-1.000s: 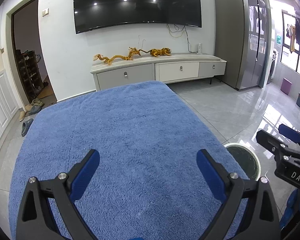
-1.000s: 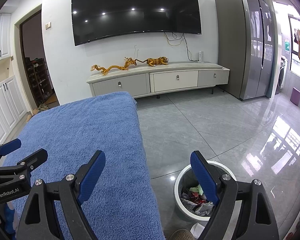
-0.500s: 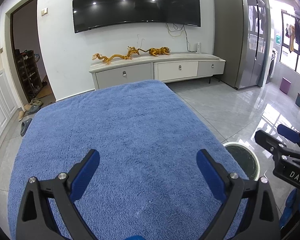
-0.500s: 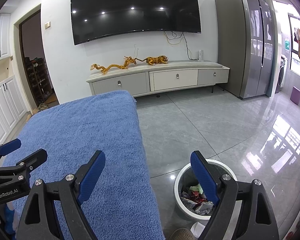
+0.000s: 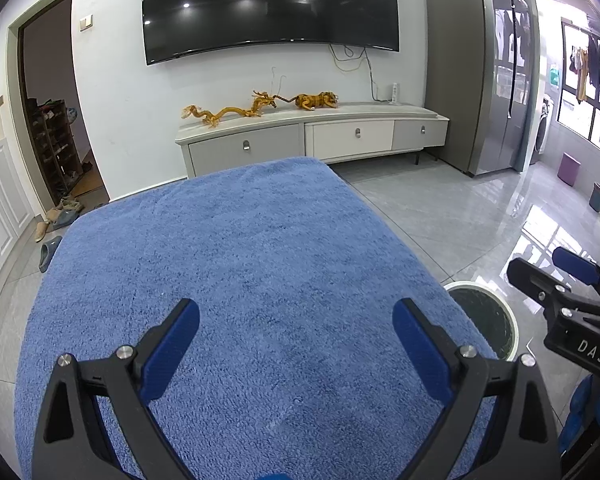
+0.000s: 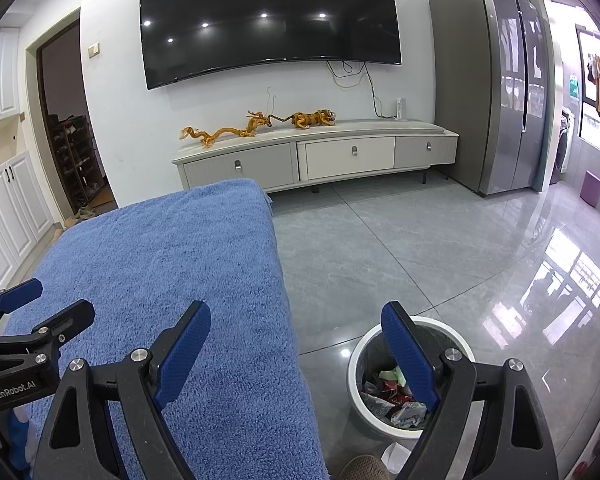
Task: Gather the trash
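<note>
A white round trash bin (image 6: 410, 380) stands on the floor right of the table, with crumpled wrappers (image 6: 396, 396) inside; its rim also shows in the left wrist view (image 5: 484, 320). A blue towel (image 5: 240, 280) covers the table; no trash shows on it. My left gripper (image 5: 296, 344) is open and empty above the towel's near part. My right gripper (image 6: 296, 352) is open and empty, straddling the towel's right edge and the bin. Each gripper shows at the side of the other's view.
A grey TV cabinet (image 6: 316, 156) with golden dragon figures stands against the far wall under a wall TV (image 6: 268, 16). A tall grey fridge (image 6: 496, 80) is at the right. Glossy tiled floor (image 6: 420, 248) lies beyond the bin. Slippers (image 5: 50, 252) lie left of the table.
Both grippers have stayed nearly still, open and empty. The views have shifted only very slightly.
</note>
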Action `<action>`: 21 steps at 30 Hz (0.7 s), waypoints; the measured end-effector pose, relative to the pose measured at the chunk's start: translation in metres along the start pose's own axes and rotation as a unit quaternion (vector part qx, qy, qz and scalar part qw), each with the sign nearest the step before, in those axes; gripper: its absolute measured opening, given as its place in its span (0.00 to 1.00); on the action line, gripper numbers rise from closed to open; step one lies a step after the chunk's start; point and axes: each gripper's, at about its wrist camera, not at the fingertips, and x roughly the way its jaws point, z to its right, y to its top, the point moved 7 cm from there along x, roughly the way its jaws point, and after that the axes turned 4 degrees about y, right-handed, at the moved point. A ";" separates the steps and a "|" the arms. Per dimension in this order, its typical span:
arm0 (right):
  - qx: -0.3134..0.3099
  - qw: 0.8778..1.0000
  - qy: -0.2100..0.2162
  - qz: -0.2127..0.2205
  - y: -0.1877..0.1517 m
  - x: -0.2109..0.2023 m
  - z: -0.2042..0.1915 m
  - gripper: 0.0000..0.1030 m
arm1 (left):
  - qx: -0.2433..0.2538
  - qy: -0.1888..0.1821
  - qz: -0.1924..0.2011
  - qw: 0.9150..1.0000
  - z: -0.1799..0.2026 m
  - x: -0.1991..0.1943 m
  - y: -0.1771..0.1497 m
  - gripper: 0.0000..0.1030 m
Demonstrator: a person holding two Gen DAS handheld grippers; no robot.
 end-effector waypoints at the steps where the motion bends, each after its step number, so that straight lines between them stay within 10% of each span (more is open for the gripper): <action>1: 0.001 1.000 0.000 0.000 -0.001 0.000 0.000 0.84 | 0.000 0.000 0.000 1.000 0.000 0.000 0.000 0.95; 21: 0.002 1.000 -0.002 -0.002 -0.003 0.000 -0.001 0.84 | -0.003 -0.003 -0.005 1.000 0.000 0.003 -0.001 0.95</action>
